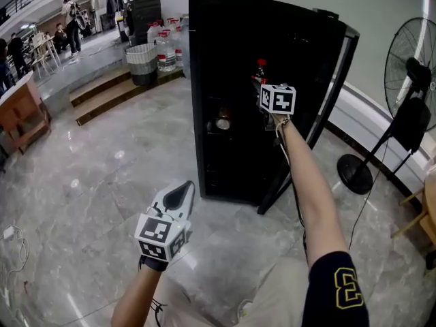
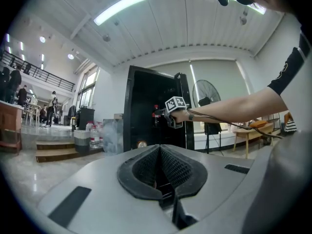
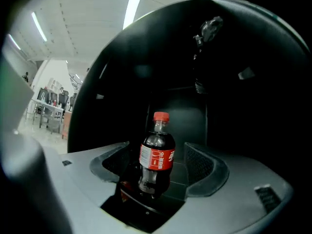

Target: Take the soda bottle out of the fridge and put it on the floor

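The soda bottle (image 3: 156, 155), dark with a red label and red cap, stands upright on a shelf inside the black fridge (image 1: 231, 39). My right gripper (image 3: 158, 160) reaches level into the fridge. Its jaws stand wide on either side of the bottle, with a gap at each pad. In the head view the bottle's red cap (image 1: 260, 65) shows just beyond the right gripper (image 1: 264, 84). My left gripper (image 1: 181, 195) hangs low over the marble floor in front of the fridge. Its pads (image 2: 146, 167) meet with nothing between them.
The fridge door (image 1: 330, 94) stands open to the right. A standing fan (image 1: 411, 67) and its cable are further right. A bin (image 1: 142, 61) and water jugs (image 1: 165, 50) stand behind the fridge on the left, near steps (image 1: 102, 94). A small round thing (image 1: 223, 123) sits on a lower fridge shelf.
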The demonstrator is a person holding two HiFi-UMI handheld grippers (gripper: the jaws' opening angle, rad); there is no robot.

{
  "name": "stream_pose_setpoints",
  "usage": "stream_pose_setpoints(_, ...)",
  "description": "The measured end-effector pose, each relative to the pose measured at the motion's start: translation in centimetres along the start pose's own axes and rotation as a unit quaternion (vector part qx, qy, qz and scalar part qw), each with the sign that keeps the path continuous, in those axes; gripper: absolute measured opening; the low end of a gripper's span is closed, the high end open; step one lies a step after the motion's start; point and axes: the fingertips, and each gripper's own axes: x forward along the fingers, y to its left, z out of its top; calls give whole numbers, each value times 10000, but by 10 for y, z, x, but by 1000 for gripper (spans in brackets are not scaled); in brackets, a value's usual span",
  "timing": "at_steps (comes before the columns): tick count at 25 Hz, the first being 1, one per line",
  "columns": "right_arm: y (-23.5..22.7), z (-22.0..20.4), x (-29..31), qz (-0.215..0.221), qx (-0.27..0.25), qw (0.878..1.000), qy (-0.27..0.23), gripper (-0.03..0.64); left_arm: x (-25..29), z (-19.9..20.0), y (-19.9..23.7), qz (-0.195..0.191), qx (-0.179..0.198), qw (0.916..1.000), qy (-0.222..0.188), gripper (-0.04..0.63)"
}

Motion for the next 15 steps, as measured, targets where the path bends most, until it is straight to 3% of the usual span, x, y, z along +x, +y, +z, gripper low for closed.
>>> stream_pose_setpoints(15, -7, -8, 32, 153, 126, 9997, 164, 316, 15, -5, 6, 43, -242, 9997, -76, 17)
